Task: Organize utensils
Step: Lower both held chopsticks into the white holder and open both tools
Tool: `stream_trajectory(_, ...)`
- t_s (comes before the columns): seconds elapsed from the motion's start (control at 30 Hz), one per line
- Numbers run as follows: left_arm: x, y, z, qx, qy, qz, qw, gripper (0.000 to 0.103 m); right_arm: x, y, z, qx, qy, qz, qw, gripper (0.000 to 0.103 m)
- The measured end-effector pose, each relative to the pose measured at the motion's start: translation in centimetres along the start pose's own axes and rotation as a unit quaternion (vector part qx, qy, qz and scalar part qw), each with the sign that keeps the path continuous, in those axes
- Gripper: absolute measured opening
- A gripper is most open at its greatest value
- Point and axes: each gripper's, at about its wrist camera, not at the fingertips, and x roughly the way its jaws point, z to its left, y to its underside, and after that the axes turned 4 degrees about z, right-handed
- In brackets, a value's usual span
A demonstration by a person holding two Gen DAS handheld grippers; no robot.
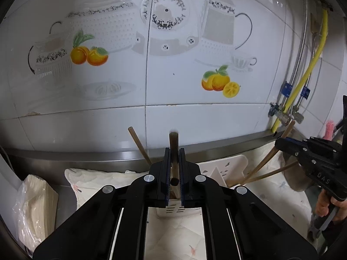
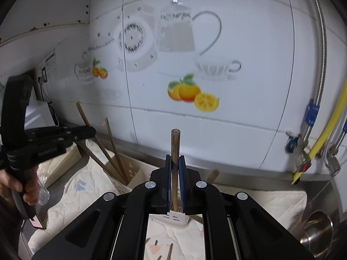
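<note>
My left gripper is shut on a dark wooden chopstick that stands upright over a white slotted utensil holder. Another chopstick leans in that holder behind the fingers. My right gripper is shut on a light wooden chopstick, upright above a second white holder. In the left wrist view the right gripper is at the far right, with two chopsticks leaning in its holder. In the right wrist view the left gripper is at the left beside several leaning chopsticks.
Both holders stand on a white quilted cloth on a steel counter against a tiled wall. A bagged stack of paper lies left. Yellow hose and valves are right. A steel pot sits lower right. Loose chopsticks lie on the cloth.
</note>
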Motion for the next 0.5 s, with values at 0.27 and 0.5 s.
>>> stream_trajectory(0.27, -0.1, -0.3, 0.2, -0.004, -0.004, -0.001, 1.0000, 0.013, 0.4, 0.6, -0.3, 0.007, 0.001, 0.003, 1.000, 0.009)
stream_trajectory(0.5, -3.0, -0.1, 0.3, -0.007, -0.012, -0.026, 0.9996, 0.027, -2.7, 1.0, -0.5, 0.011, 0.004, -0.028, 1.000, 0.027)
